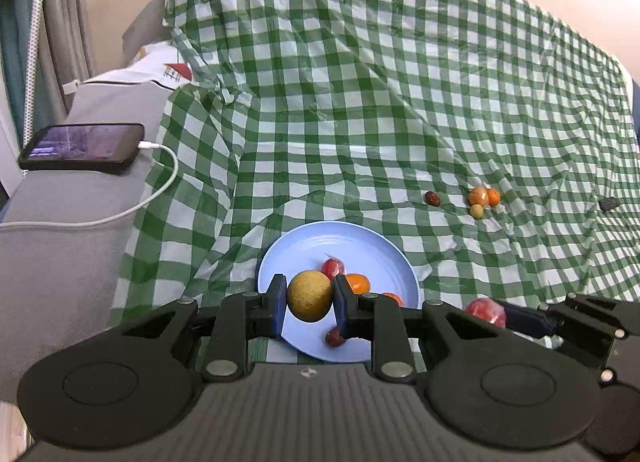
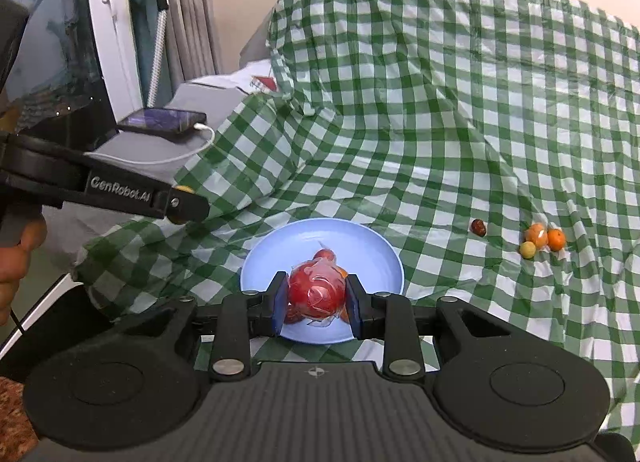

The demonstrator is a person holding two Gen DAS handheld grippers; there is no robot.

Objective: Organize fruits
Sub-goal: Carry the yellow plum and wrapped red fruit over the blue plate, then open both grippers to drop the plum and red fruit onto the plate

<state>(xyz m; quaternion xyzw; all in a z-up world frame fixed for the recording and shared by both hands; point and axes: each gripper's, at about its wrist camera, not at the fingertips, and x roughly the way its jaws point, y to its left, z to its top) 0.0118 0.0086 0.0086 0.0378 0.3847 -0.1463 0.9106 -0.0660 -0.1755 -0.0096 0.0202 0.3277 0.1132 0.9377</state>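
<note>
My left gripper (image 1: 310,300) is shut on a yellow-brown round fruit (image 1: 309,301) and holds it above the light blue plate (image 1: 304,246). The plate holds a wrapped red fruit (image 1: 333,267), an orange fruit (image 1: 357,283) and a small dark red fruit (image 1: 334,337). My right gripper (image 2: 316,298) is shut on a red fruit in clear wrap (image 2: 316,294) above the same plate (image 2: 372,258). It also shows in the left wrist view (image 1: 486,312). A dark red fruit (image 1: 432,198) and a cluster of small orange and yellow fruits (image 1: 484,198) lie on the cloth far right.
A green checked cloth (image 1: 400,102) covers the surface and rises at the back. A phone (image 1: 82,146) on a white cable lies on a grey cushion at the left. A small dark object (image 1: 608,204) lies on the cloth at the far right.
</note>
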